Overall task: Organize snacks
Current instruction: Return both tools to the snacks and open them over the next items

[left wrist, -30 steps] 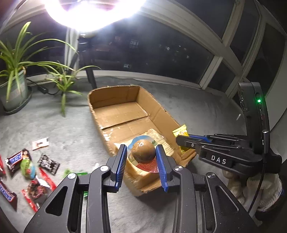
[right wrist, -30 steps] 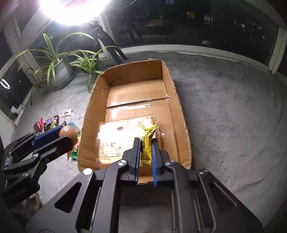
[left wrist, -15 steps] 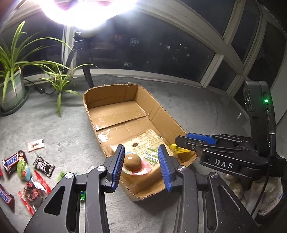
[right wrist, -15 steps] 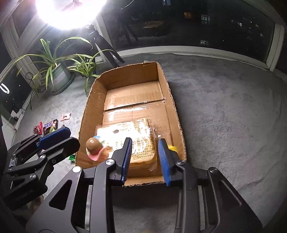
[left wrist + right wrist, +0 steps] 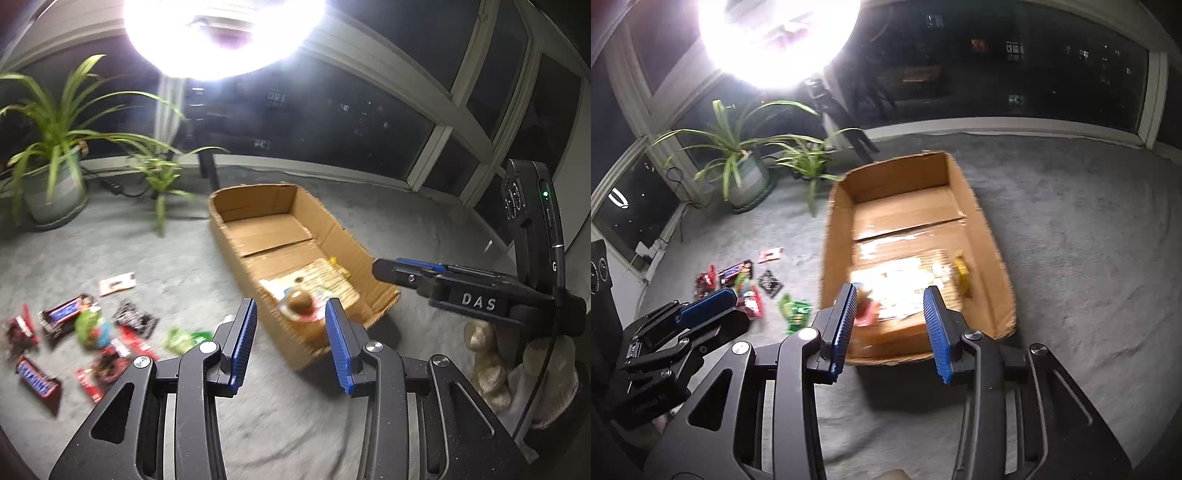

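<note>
Left wrist view
- left hand-held gripper (image 5: 291, 336): jaws stand apart and hold nothing; they opened a little further within the last second, with nothing gripped between them
- cardboard box (image 5: 334, 230): open-topped, on the grey carpet (image 5: 184, 273); seen past the blue pads, its near corner between them
- round brown snack (image 5: 300, 301): lies in the near end of the box on a red and white wrapper, on top of a flat pale packet (image 5: 325, 278)
- yellow packet (image 5: 338, 264): in the box against the right wall, just beyond the flat packet
- loose snacks (image 5: 85, 332): scattered on the carpet left of the box, well apart from it; red, black and green wrappers, blurred
- right hand-held gripper (image 5: 384, 266): enters from the right, its tip over the box's right wall; a gloved hand (image 5: 517, 362) holds it
- potted plant (image 5: 51, 155): far left, by the dark window

Right wrist view
- right hand-held gripper (image 5: 891, 325): jaws have just been opening; now apart and empty
- cardboard box (image 5: 990, 236): straight ahead; the yellow packet (image 5: 962, 271) lies by its right wall, the flat packet (image 5: 905, 277) under glare
- left hand-held gripper (image 5: 713, 301): lower left, over the carpet (image 5: 1089, 258) beside the box
- loose snacks (image 5: 738, 280): on the carpet, left of the box
</note>
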`<state>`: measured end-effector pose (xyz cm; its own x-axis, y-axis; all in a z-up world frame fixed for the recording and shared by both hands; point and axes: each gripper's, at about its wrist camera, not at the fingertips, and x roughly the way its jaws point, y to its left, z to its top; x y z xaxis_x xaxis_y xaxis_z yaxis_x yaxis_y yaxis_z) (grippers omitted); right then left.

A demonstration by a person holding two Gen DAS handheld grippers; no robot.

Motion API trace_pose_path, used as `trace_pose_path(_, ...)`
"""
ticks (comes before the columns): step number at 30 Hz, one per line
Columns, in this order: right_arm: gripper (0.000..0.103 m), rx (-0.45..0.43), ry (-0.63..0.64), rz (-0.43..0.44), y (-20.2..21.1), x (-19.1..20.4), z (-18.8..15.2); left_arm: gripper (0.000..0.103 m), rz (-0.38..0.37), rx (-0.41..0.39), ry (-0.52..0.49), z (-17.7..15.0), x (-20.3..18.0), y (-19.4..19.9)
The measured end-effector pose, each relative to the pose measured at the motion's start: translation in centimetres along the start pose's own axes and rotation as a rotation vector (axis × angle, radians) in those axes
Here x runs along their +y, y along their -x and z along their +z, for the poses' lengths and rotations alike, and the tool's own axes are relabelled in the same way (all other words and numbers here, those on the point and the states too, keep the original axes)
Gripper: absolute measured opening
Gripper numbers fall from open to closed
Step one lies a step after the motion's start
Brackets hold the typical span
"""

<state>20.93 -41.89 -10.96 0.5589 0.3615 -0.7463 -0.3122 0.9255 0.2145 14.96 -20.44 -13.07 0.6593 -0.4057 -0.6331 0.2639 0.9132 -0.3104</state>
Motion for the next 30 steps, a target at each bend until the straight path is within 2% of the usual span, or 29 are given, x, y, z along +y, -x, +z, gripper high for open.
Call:
trace_pose_path(6,0.042,0.025,0.011,0.058,-0.3,4.7,-1.5,0.037,0.051,0.007,0.033,-1.8,5.1,3.9)
trace_pose_path(10,0.06,0.054,0.03,0.09,-1.4,8.2,-2.4,0.037,0.116,0.017,0.079,-3.6,9.4,6.5)
trace_pose_path(17,0.063,0.16,0.013,0.129,-5.8,12.5,-3.0,0.037,0.209,0.021,0.181,-5.9,15.6,10.2)
trace_pose_path(22,0.065,0.232,-0.042,0.158,-9.4,14.6,-3.3,0.037,0.225,0.023,0.223,-7.1,17.8,11.0)
trace_pose_path(26,0.065,0.301,-0.113,0.169,-12.8,15.8,-3.4,0.037,0.208,0.038,0.261,-7.8,19.2,10.5)
trace_pose_path(30,0.065,0.336,-0.179,0.091,-15.8,16.2,-3.2,0.037,0.203,0.05,0.281,-8.2,20.4,10.0)
